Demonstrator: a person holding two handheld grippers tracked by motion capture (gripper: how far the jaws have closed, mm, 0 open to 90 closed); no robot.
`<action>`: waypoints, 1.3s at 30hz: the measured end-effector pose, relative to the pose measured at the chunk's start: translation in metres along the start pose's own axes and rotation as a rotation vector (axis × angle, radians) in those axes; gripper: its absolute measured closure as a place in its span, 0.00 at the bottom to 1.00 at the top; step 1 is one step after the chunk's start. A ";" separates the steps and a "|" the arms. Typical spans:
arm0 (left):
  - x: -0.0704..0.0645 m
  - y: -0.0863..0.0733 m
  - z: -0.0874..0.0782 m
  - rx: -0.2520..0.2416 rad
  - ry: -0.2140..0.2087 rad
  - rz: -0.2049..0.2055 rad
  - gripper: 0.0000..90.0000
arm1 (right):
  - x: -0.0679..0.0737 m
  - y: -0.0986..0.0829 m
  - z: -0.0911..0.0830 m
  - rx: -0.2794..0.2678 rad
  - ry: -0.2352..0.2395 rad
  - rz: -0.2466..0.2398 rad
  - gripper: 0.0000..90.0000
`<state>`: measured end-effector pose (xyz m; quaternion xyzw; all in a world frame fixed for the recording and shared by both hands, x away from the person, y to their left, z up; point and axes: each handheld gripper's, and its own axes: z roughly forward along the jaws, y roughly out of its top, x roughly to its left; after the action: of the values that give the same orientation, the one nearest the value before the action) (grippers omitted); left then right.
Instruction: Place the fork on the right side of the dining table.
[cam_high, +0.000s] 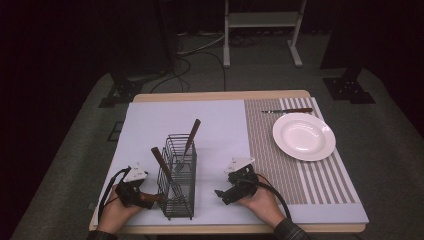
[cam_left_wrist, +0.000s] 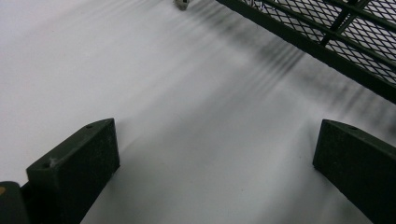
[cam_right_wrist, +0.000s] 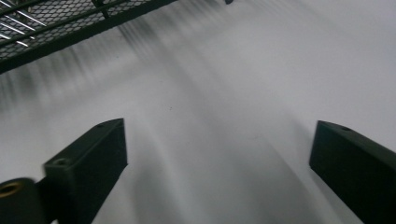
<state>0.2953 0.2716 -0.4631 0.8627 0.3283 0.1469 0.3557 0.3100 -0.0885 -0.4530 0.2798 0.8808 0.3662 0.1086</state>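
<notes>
A black wire mesh caddy (cam_high: 178, 175) stands on the white sheet (cam_high: 150, 125) near the table's front. Two brown-handled utensils (cam_high: 191, 136) lean out of it, one toward the front left (cam_high: 161, 161). My left gripper (cam_high: 131, 192) rests on the sheet just left of the caddy; my right gripper (cam_high: 224, 195) rests just right of it. In the left gripper view the jaws stand wide apart over bare white sheet (cam_left_wrist: 187, 116), with the caddy's mesh wall (cam_left_wrist: 327, 32) at upper right. The right gripper (cam_right_wrist: 217, 158) is likewise open, with the caddy (cam_right_wrist: 56, 23) at upper left.
A white plate (cam_high: 303, 136) lies on a striped placemat (cam_high: 280, 165) at the right, with a brown-handled knife (cam_high: 290, 110) just beyond it. The floor behind the table holds cables, a white frame stand (cam_high: 262, 30) and black stand bases (cam_high: 350, 87).
</notes>
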 end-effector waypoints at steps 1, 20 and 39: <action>0.000 0.000 0.000 0.000 0.000 0.000 0.00 | 0.000 0.002 0.000 0.006 -0.003 -0.008 0.02; 0.000 0.000 0.000 0.003 -0.001 0.001 0.00 | -0.011 0.024 -0.007 -0.028 0.013 0.023 0.08; 0.000 0.000 0.000 0.003 -0.001 0.001 0.00 | -0.022 0.047 -0.025 -0.089 0.023 0.056 0.14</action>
<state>0.2953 0.2718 -0.4629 0.8634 0.3281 0.1460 0.3543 0.3374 -0.0886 -0.4028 0.2948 0.8567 0.4112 0.1005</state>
